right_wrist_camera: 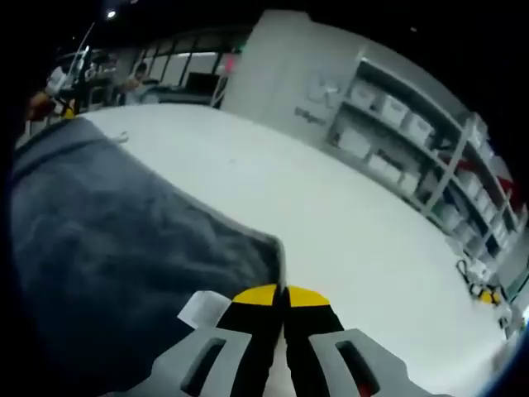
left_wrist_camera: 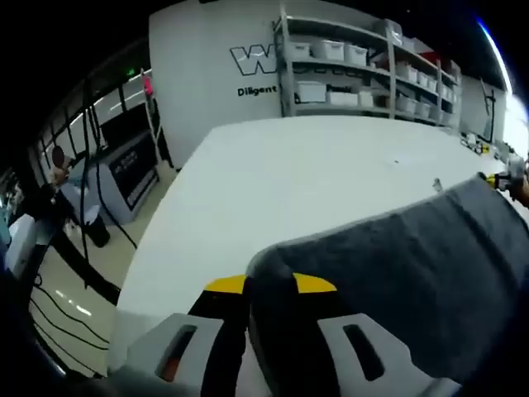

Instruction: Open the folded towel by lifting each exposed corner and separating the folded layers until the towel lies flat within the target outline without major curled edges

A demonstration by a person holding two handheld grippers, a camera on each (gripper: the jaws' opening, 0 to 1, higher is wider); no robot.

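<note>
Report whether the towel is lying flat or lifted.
Lifted: the towel hangs stretched between left gripper and right gripper, both jaws shut on its corners.

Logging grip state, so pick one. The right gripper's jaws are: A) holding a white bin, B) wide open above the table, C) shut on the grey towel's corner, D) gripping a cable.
C: the right gripper has its jaws closed on the grey towel corner.

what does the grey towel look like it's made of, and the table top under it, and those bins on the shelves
Towel: soft napped fabric, maybe microfibre or terry; matte dark grey with a fuzzy surface and a stitched hem along the edge.
Table top: smooth hard white surface, perhaps laminate or painted board; even, low sheen, no visible grain.
Bins: probably pale translucent plastic, though too small to be sure.
</note>
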